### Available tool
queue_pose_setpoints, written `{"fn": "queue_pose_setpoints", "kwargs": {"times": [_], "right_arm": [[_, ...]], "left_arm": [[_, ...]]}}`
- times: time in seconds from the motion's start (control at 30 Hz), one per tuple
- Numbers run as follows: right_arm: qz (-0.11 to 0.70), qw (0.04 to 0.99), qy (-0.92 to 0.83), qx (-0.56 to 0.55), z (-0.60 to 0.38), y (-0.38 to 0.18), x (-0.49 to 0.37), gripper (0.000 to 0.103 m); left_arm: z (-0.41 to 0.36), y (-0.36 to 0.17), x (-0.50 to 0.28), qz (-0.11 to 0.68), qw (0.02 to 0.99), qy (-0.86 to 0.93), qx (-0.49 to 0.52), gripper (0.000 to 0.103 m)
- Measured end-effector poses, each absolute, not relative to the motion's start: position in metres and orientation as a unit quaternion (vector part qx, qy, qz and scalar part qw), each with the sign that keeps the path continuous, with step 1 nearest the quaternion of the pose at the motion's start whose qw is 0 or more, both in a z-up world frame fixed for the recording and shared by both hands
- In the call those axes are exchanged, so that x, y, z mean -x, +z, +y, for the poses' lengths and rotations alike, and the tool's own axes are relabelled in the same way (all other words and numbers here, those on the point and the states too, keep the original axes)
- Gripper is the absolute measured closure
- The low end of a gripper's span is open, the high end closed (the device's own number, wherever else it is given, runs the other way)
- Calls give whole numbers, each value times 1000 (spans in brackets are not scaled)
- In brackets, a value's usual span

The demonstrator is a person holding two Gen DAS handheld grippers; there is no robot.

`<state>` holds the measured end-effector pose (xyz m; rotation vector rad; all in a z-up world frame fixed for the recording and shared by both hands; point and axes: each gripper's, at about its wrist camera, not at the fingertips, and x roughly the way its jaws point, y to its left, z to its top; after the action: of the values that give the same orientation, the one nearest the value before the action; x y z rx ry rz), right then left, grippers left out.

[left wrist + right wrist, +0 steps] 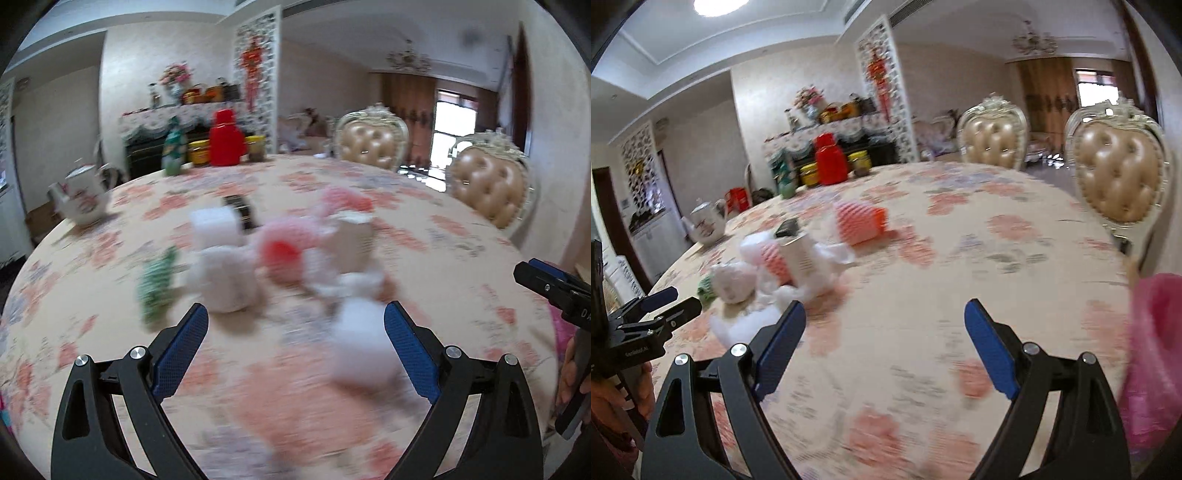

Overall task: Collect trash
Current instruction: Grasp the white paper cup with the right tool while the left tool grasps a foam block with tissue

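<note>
Floral cloth in peach and pink covered the round table (443, 258), and the trash lay in a blurred cluster across the middle of the left wrist view. The left gripper (295, 317) hovered low at the bottom of that frame with its blue-padded fingers (181, 350) spread wide and nothing between them; a white crumpled wad (362, 343) lay on the cloth just inside the right-hand finger. Above it sat another white wad (225, 280), a green scrap (157, 286) to its left, a pink-and-red foam net (288, 247) at centre, a white carton (354, 240) beside that, and a small dark object (240, 210) behind. A second red-and-white foam sleeve (858, 223) showed in the right wrist view, lying apart from the pile toward the upper middle. The right gripper (884, 314) filled the bottom of its own frame, its fingers (990, 347) likewise held far apart and gripping nothing, over bare cloth to the right of the pile. A pink plastic bag (1156, 354) hung at the right edge of that view. At the table's far side, upper left of centre, stood a red flask (226, 138), a green bottle (174, 147) and a yellow jar (199, 151); a white teapot (83, 195) sat at the left rim. Two tufted chairs (487, 184) stood at the upper right.
</note>
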<state>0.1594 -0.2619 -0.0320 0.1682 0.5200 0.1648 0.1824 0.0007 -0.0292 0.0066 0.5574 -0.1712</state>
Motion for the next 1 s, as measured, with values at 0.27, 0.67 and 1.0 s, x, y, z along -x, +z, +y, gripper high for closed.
{"fn": "queue_pose_setpoints", "kwargs": {"times": [0.27,0.67,1.0], "right_arm": [[302,946,109,-56,-208,-44,-205,18],[325,935,137,-24,-166,-46,-284,18],[364,917,162,-18,-144,-60,-337,35]], "left_arm": [[58,-42,-190,293,954,-48,42,13],[69,-45,-209,304,952,-33,32,13],[65,-48,-224,319,945,-49,42,13]]}}
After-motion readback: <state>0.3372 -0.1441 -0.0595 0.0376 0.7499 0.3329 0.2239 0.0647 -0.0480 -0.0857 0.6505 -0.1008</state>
